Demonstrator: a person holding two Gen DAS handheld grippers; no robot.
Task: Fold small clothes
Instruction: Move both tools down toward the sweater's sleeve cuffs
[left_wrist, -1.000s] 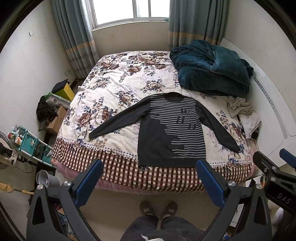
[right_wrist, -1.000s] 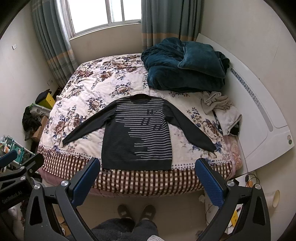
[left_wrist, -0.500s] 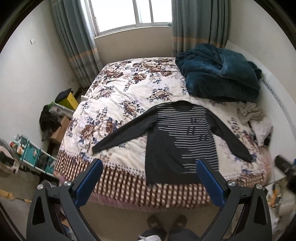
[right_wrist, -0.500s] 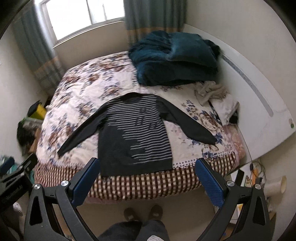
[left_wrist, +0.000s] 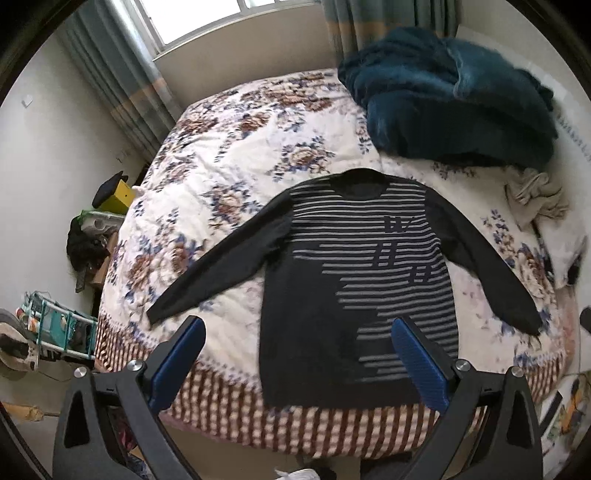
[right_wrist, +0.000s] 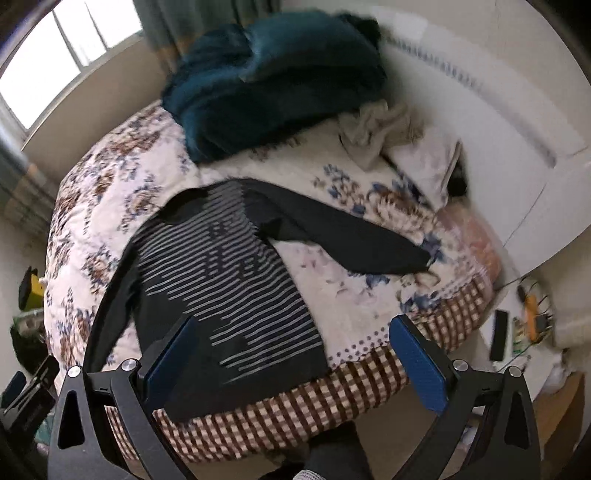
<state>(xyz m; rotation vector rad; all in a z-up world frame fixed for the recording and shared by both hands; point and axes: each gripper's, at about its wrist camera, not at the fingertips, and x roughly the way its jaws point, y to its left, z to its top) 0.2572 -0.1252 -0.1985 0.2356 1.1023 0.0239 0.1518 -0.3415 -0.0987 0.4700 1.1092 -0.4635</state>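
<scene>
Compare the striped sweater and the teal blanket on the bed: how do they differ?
The sweater lies flat, sleeves spread, by the near edge of the bed; the blanket is bunched in a thick heap at the far side. The sweater is dark with grey stripes; the blanket is plain teal and fluffy. Neither is held by a tool.

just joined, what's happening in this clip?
A person holds two open grippers, left and right, above a bed. A dark striped sweater lies flat with sleeves spread, hem at the near edge. Neither gripper touches it; folding has not begun. A teal blanket is heaped at the far side.
</scene>
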